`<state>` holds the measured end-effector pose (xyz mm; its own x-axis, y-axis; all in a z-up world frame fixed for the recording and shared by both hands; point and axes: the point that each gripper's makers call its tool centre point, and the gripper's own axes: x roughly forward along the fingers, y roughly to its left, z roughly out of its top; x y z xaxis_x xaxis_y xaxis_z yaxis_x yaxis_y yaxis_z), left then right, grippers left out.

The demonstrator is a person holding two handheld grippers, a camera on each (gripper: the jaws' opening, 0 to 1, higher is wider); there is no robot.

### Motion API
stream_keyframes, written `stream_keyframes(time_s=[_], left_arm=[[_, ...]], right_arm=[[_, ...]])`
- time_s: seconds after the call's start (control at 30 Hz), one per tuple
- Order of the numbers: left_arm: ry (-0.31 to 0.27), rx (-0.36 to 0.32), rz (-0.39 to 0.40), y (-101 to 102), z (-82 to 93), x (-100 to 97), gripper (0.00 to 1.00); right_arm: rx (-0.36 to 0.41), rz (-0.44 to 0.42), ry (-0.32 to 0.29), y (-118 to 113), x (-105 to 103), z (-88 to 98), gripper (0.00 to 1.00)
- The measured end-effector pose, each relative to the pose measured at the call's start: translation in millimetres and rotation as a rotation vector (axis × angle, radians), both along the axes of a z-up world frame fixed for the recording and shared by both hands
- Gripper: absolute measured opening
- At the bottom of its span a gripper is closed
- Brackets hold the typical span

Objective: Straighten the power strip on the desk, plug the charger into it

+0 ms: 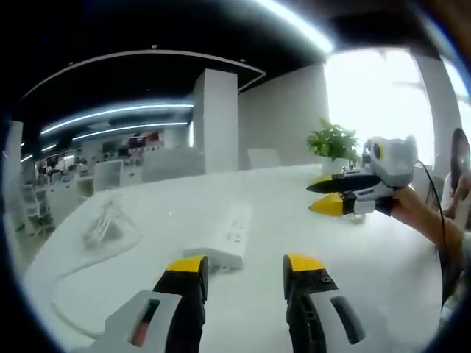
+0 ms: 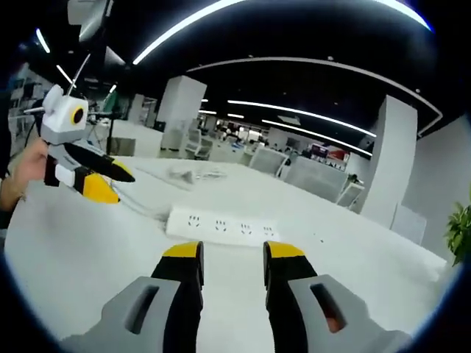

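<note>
Wide white desk (image 1: 294,213) underneath it all, and both grippers hang above it. On the desk, the white power strip (image 2: 221,226) lies flat with its row of sockets facing up. In the right gripper view it sits crosswise just beyond the fingertips, its near edge close to the yellow tips. Right gripper (image 2: 232,254): fingers spread, a clear gap between them, nothing held. In the left gripper view the power strip (image 1: 224,239) runs away from the camera, its near end just beyond and almost touching the left fingertip (image 1: 187,265). Left gripper (image 1: 245,263): jaws wide apart, empty.

Out past the strip, on the far-left side of the left gripper's fingers, a crumpled clear plastic bag (image 1: 109,226) rests on the desk with pale cable bundled inside; what else it holds I cannot tell. A white cord (image 1: 66,290) loops along the desk from the strip's side.

The right gripper (image 1: 324,195) shows at upper right of the left gripper's fingers, held by a hand (image 1: 416,213), its black and yellow fingers slightly parted. Behind it, a small green potted plant (image 1: 333,141).
</note>
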<state>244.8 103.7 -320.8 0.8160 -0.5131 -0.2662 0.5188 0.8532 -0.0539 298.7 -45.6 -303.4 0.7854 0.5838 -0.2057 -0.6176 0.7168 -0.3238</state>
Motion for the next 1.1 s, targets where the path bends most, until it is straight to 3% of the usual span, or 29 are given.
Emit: stream_keyframes(time_s=[0.27, 0.53, 1.1], left_arm=[[0.003, -0.001, -0.008, -1.2, 4.0, 7.8, 0.42], [-0.004, -0.027, 0.034, 3.7, 8.4, 22.3, 0.42], [-0.035, -0.010, -0.003, -10.3, 7.1, 35.8, 0.42]], right_arm=[[-0.018, -0.004, 0.010, 5.6, 23.6, -0.4, 0.32], [0.041, 0.014, 0.025, 9.9, 36.2, 2.4, 0.31], [0.072, 0.017, 0.036, -5.3, 70.2, 6.3, 0.30]])
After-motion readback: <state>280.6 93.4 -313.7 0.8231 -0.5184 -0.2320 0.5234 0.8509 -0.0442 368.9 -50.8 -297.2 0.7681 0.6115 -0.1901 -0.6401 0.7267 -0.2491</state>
